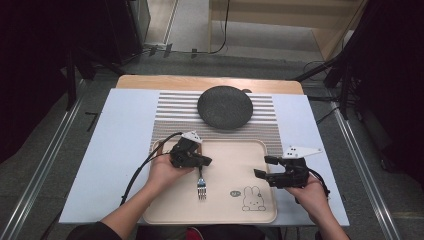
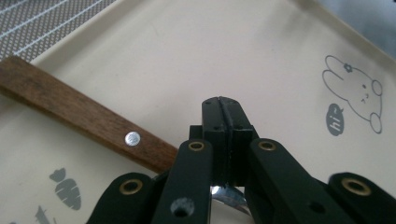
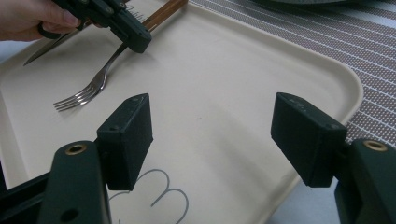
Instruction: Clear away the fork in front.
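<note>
1. On the worktop (image 1: 120, 145), in the high view, lie one beige tray (image 1: 225, 210), one striped mat (image 1: 170, 115) and one dark round plate (image 1: 225, 107); the plate sits on the mat, beyond the tray.
2. Inside the tray the same view shows one fork (image 1: 201, 186), tines toward the person, near the tray's middle-left. One rabbit drawing (image 1: 253, 199) is printed at the tray's near right.
3. Two grippers are in that view: the left gripper (image 1: 206, 161) sits over the fork's handle end, and the right gripper (image 1: 264, 167) hovers over the tray's right edge, well apart from the fork.
4. Through the left gripper view, the jaws are pressed together, with a sliver of shiny metal (image 2: 228, 196) showing just below them. One wooden handle (image 2: 84, 114) with one rivet lies on the tray (image 2: 187, 51) just beside the jaws. Carrot prints (image 2: 67, 189) and the rabbit (image 2: 357, 93) mark the tray floor.
5. Through the right gripper view, the jaws stand wide apart with nothing between them, above the tray (image 3: 224, 93). Farther off, the left gripper (image 3: 135, 41) pinches the fork (image 3: 88, 91) by its handle, tines resting on the tray. One knife (image 3: 53, 44), wooden-handled, lies beside it.
</note>
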Demonstrator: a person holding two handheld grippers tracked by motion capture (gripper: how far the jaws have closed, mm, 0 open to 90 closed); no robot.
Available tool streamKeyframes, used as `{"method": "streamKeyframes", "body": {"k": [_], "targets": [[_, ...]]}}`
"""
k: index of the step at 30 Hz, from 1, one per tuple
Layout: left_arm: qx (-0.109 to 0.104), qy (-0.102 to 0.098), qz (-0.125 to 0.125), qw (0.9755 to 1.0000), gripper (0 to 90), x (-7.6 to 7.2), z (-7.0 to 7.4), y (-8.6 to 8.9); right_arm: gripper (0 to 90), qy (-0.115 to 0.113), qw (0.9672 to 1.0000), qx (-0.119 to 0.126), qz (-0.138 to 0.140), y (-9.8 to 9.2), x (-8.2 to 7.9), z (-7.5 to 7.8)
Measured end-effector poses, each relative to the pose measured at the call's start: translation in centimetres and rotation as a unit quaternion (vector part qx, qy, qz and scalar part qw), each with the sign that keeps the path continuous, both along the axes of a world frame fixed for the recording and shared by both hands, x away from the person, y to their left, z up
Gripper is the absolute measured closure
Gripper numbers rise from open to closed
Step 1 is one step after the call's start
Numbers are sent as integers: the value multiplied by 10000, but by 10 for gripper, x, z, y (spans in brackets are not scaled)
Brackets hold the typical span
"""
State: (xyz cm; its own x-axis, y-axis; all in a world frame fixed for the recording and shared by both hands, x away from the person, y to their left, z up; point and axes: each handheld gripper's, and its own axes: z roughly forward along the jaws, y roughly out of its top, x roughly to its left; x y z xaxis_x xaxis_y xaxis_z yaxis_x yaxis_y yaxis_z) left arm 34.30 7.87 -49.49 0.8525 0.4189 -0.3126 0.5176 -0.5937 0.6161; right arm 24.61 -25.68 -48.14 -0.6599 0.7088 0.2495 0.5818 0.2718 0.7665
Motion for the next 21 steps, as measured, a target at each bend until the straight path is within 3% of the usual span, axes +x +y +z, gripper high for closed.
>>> {"method": "streamKeyframes", "body": {"k": [13,21], "targets": [[215,112,-27,9997,889,-1,-6,9,284,-30,10000,13,-6,0,0,1],[212,236,-1,9995,888,-5,-6,20,284,-45,10000,32,-23,-1,0,1]]}}
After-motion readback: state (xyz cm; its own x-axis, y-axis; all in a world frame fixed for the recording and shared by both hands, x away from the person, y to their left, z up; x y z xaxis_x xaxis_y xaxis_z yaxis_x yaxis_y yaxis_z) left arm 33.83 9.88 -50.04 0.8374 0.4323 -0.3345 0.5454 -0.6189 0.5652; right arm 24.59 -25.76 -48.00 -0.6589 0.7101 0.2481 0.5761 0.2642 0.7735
